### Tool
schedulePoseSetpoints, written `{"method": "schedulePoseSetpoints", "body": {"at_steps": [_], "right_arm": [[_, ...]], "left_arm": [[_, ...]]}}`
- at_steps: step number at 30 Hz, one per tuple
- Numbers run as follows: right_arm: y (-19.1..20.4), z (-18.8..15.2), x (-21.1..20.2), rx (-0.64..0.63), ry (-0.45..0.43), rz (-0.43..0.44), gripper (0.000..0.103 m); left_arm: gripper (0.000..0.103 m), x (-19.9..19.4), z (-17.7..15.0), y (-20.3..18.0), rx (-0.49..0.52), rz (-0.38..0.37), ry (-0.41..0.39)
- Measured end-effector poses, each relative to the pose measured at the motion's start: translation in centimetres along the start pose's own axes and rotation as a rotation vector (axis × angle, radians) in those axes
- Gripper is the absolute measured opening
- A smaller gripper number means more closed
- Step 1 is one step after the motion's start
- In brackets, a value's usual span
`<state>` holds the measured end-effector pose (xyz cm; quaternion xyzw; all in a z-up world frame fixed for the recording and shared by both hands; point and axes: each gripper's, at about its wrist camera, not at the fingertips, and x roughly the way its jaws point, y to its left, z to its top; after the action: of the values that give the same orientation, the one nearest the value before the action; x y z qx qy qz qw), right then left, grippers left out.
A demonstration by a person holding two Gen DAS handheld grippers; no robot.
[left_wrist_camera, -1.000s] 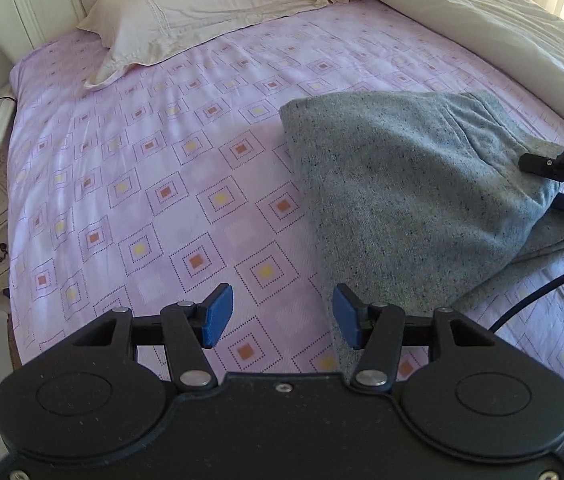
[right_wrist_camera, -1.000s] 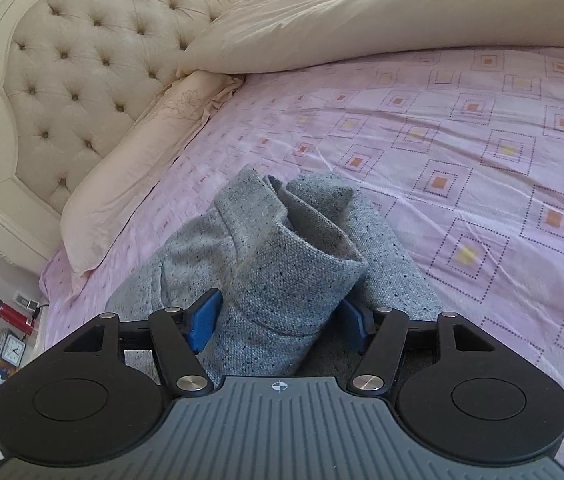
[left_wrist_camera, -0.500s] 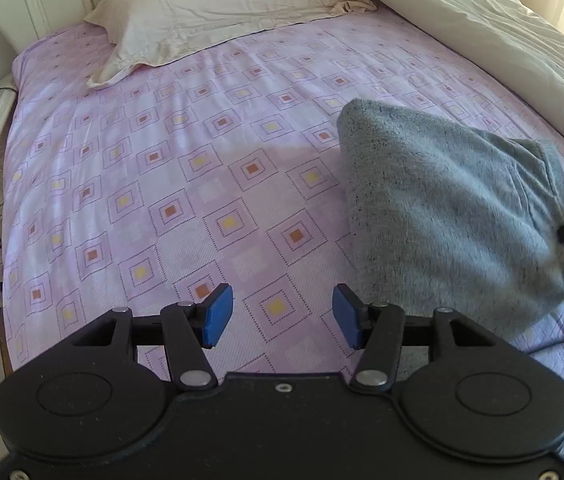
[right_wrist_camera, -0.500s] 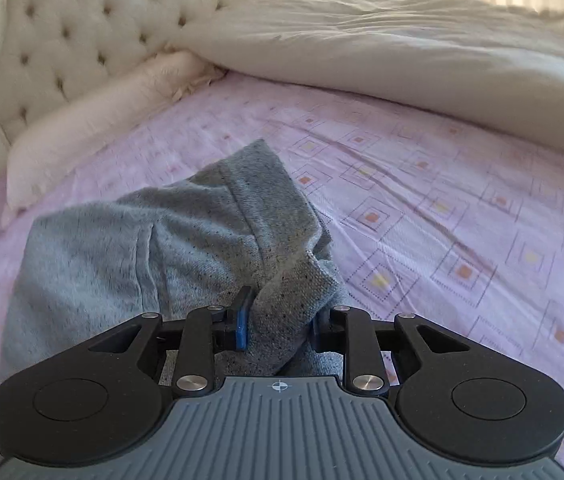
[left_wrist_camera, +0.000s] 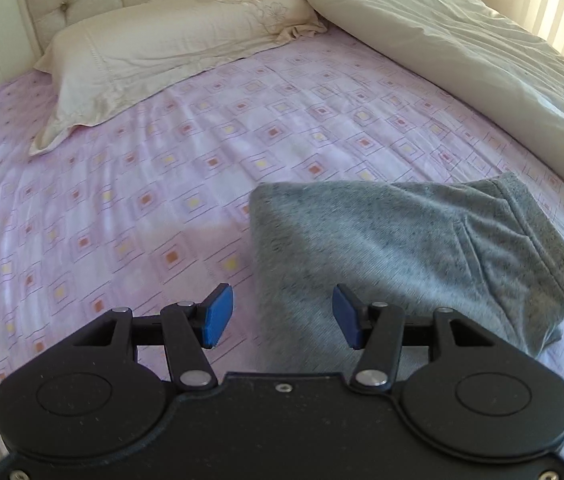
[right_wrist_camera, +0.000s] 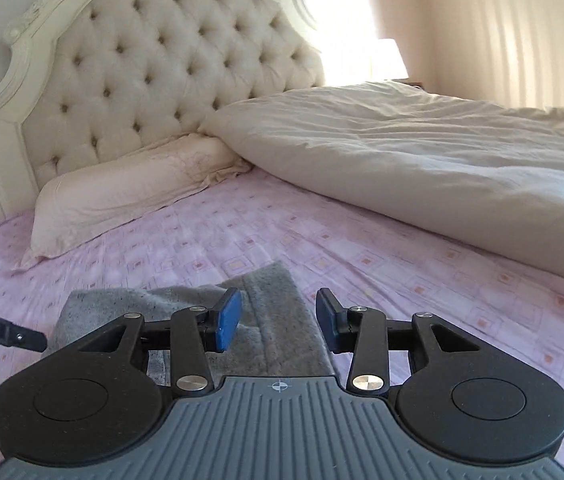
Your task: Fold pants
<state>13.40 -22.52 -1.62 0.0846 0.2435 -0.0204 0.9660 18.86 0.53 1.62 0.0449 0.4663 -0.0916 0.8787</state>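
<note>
Grey knit pants (left_wrist_camera: 402,248) lie folded in a thick bundle on the pink patterned sheet (left_wrist_camera: 122,200), waistband at the right end. My left gripper (left_wrist_camera: 282,314) hovers open over the bundle's near left edge, and its blue pads touch no cloth. In the right wrist view the pants (right_wrist_camera: 270,292) lie flat below my right gripper (right_wrist_camera: 278,320). Its jaws are opening, and the fabric shows behind the gap without being pressed by either pad. A black part of the left gripper's body (right_wrist_camera: 2,330) pokes in at the left edge of that view.
A cream pillow (left_wrist_camera: 170,40) rests against the tufted headboard (right_wrist_camera: 142,80). A bulky cream duvet (left_wrist_camera: 462,60) is heaped along the far right side of the bed. A lamp (right_wrist_camera: 390,60) stands behind it. Bare sheet stretches left of the pants.
My right gripper let go of the bunched grey fabric, lifted and rolled level. The pants settled flatter. My left gripper slid over to the pants' left edge.
</note>
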Motion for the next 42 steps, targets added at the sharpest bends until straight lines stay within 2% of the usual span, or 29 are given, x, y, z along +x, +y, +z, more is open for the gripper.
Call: {"method": "schedulePoseSetpoints", "body": {"at_steps": [2, 5, 7, 9, 14, 15, 16, 19, 22, 26, 28, 31, 34, 36, 38, 42], "right_arm": [[0.8, 0.5, 1.1, -0.04, 0.021, 0.029, 0.04], [1.9, 1.1, 2.4, -0.101, 0.055, 0.051, 0.04], [2.4, 1.2, 3.2, -0.146, 0.076, 0.045, 0.04], [2.6, 1.3, 4.1, -0.167, 0.086, 0.035, 0.04], [1.8, 1.2, 7.9, -0.109, 0.17, -0.033, 0.039], [1.3, 1.1, 8.7, -0.075, 0.201, -0.007, 0.034], [1.0, 0.9, 9.2, -0.056, 0.213, 0.005, 0.015], [0.9, 0.7, 10.6, -0.078, 0.237, -0.03, 0.012], [1.4, 0.9, 10.6, -0.115, 0.244, -0.04, 0.013], [1.0, 1.5, 7.2, -0.087, 0.162, -0.047, 0.016], [1.3, 1.4, 5.4, -0.088, 0.131, -0.035, 0.017], [2.1, 0.1, 3.4, -0.142, 0.151, -0.026, 0.019], [2.2, -1.9, 3.7, -0.184, 0.24, -0.127, 0.029], [1.1, -3.1, 3.7, -0.114, 0.222, -0.117, 0.034], [0.4, -3.3, 3.7, -0.082, 0.2, -0.096, 0.039], [-0.7, -3.3, 4.0, -0.018, 0.177, -0.069, 0.044]], "left_arm": [[0.06, 1.7, 0.1, -0.4, -0.003, -0.01, 0.024], [0.065, 5.8, -0.7, -0.1, 0.003, 0.053, 0.127], [0.069, 6.4, -1.5, 1.0, -0.036, 0.028, 0.11], [0.069, 6.0, -1.5, 1.6, -0.059, 0.005, 0.106], [0.07, 6.1, -1.7, 1.7, -0.057, -0.007, 0.101], [0.07, 6.1, -1.8, 1.7, -0.058, -0.006, 0.098], [0.07, 6.1, -1.9, 1.7, -0.059, -0.005, 0.094], [0.074, 6.0, -1.9, 1.2, -0.043, 0.009, 0.078], [0.073, 5.7, -1.3, 1.0, -0.016, 0.012, 0.069], [0.067, 3.7, 0.1, 1.2, -0.021, 0.046, 0.008], [0.067, 3.5, 0.9, 1.5, -0.043, 0.037, -0.001], [0.067, 4.8, 1.8, 1.5, -0.071, 0.027, 0.029], [0.074, 7.5, 1.8, 1.8, -0.107, 0.044, 0.108], [0.082, 8.5, 1.6, 2.5, -0.162, 0.029, 0.148], [0.082, 8.7, 1.6, 3.0, -0.193, 0.015, 0.164], [0.081, 8.1, 1.4, 3.0, -0.164, 0.011, 0.136]]}}
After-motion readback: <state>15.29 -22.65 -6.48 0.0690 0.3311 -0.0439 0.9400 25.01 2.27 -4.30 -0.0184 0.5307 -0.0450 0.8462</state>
